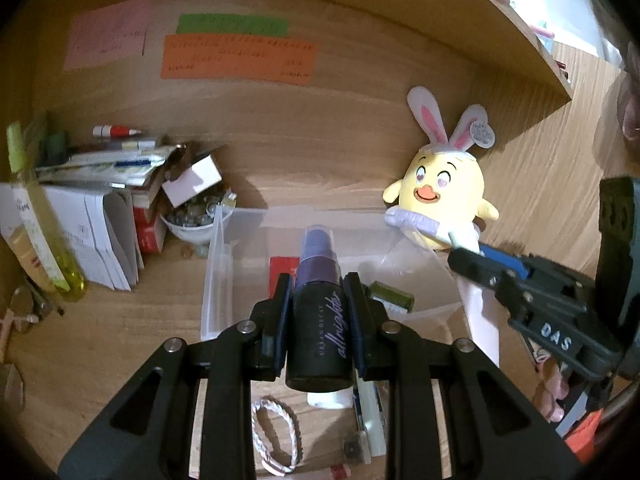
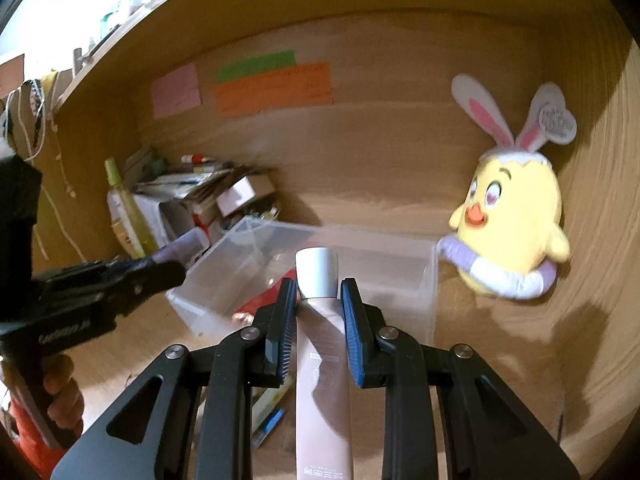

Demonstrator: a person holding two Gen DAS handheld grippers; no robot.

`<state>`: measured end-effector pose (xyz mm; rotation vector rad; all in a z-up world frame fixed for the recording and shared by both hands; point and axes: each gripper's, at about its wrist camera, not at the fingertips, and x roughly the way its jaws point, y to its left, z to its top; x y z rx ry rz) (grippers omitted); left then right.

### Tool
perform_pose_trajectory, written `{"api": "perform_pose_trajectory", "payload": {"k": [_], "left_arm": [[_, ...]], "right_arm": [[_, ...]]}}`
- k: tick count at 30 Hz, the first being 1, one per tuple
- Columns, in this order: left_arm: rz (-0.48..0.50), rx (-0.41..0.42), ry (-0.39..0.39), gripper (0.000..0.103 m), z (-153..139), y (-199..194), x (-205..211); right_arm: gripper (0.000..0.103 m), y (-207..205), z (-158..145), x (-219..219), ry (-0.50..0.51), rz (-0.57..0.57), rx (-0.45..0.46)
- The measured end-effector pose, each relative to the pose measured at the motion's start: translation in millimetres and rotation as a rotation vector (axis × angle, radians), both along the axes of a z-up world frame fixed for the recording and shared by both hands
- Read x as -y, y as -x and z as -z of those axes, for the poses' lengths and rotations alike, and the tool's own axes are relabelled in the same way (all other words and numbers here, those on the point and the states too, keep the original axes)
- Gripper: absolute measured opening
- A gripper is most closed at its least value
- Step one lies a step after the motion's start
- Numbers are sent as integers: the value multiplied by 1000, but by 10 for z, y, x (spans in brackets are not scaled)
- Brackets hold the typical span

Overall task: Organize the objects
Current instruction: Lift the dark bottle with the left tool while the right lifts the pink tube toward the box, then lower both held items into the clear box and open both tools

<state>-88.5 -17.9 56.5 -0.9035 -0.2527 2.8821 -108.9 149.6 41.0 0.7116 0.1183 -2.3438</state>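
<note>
My left gripper (image 1: 318, 292) is shut on a black and purple spray bottle (image 1: 320, 320) and holds it over the near edge of a clear plastic bin (image 1: 224, 272). The bin holds a red card (image 1: 282, 270) and a green item (image 1: 392, 296). My right gripper (image 2: 318, 294) is shut on a pink tube with a white cap (image 2: 322, 360), held just in front of the bin (image 2: 428, 292). The right gripper also shows in the left wrist view (image 1: 464, 262), and the left gripper shows in the right wrist view (image 2: 176, 268).
A yellow chick plush with bunny ears (image 1: 440, 196) leans in the right corner. A pile of papers, boxes and a bowl (image 1: 120, 208) sits at the left with a yellow-green bottle (image 1: 36, 232). A braided bracelet (image 1: 276, 436) and pens lie on the desk below. A shelf hangs overhead.
</note>
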Motion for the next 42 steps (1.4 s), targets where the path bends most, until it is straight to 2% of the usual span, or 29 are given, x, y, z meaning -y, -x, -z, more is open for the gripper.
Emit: {"api": "perform_pose_trajectory", "payload": {"k": [5,13,23,32,42], "left_arm": [[-7,-14,8,25,-68,78,-1],[-10,12,7,25,-39,249,7],[-50,107,9,25,259,592,94],[-28,169,33,25,480,783,35],[-10,216,21,25,623,890,52]], "right_arm": [[21,209,-136,5,0,33,-47],[21,594,-201,69,-9,35,-49],[21,892,26,302,-70,41,-38],[21,1014,257,421,-177,65,-48],[21,1002,457,616,-272,-10,-11]]}}
